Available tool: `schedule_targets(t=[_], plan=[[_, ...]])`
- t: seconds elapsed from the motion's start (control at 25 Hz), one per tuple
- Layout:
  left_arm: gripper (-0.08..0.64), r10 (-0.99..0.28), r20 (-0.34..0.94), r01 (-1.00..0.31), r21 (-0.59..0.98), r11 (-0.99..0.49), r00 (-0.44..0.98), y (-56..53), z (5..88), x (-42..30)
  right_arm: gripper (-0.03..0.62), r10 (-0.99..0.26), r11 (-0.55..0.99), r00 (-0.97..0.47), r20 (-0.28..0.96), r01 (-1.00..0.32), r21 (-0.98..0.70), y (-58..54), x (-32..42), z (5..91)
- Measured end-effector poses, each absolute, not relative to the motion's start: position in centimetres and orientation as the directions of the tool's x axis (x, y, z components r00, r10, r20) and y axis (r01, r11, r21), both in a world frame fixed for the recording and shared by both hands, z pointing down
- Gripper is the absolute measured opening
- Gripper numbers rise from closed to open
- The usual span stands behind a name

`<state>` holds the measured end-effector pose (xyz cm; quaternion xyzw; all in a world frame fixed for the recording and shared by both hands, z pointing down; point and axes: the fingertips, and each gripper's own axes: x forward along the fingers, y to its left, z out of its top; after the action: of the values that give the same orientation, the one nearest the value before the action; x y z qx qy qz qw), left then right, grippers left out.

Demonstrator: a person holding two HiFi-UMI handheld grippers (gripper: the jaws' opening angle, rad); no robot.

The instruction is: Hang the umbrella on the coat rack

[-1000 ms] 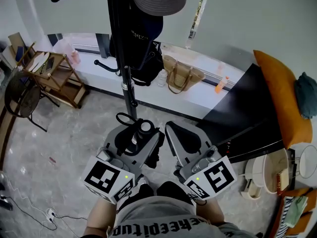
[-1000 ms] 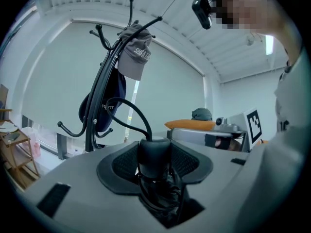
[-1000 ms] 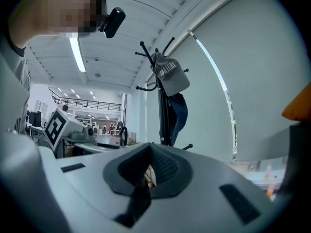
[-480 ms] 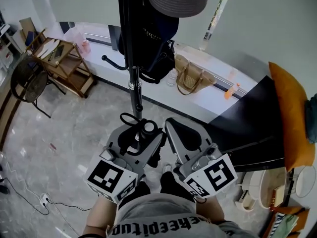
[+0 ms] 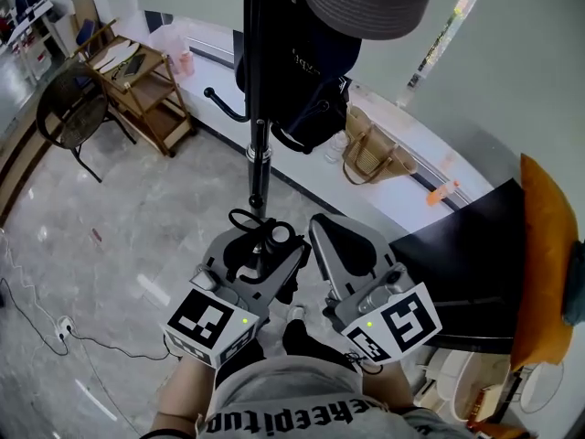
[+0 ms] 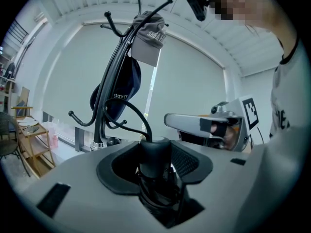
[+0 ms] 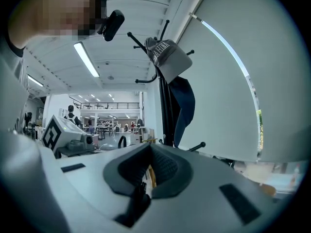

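Left gripper [image 5: 259, 256] jaws are clamping the umbrella [image 6: 155, 154], a stubby black folded one standing upright, its thin cord loop [image 6: 138, 118] poking up toward the rack. Right gripper [image 7: 148, 171] is sitting just beside, jaws nearly together on nothing. The rack [image 5: 259, 108] is rising dead ahead, with a glossy pole and knob-tipped hooks [image 5: 224, 108].

Grey marble floor [image 5: 137, 236] spreads from 7 to 11 o'clock. A wooden shelf cart [image 5: 146, 94] and a black round chair [image 5: 69, 112] stand at 10 o'clock. A white ledge [image 5: 212, 44] runs from 11 to 2 o'clock under a pale blind [image 5: 521, 71]. An orange cushion [image 5: 548, 273] lies at 3 o'clock.
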<state>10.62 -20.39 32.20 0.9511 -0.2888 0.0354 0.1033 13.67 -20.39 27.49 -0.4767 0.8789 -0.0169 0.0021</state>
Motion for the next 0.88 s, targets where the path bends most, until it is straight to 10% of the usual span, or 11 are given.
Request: schedule_targets(t=[0.88], plan=[[0.205, -0.609, 0.193, -0.639, 0.196, -0.744, 0.769, -23.5, 36.2, 12.2, 0.011, -0.76, 0.645, -0.647, 0.062, -0.763, -0.041, -21.8, 15.1, 29.2]])
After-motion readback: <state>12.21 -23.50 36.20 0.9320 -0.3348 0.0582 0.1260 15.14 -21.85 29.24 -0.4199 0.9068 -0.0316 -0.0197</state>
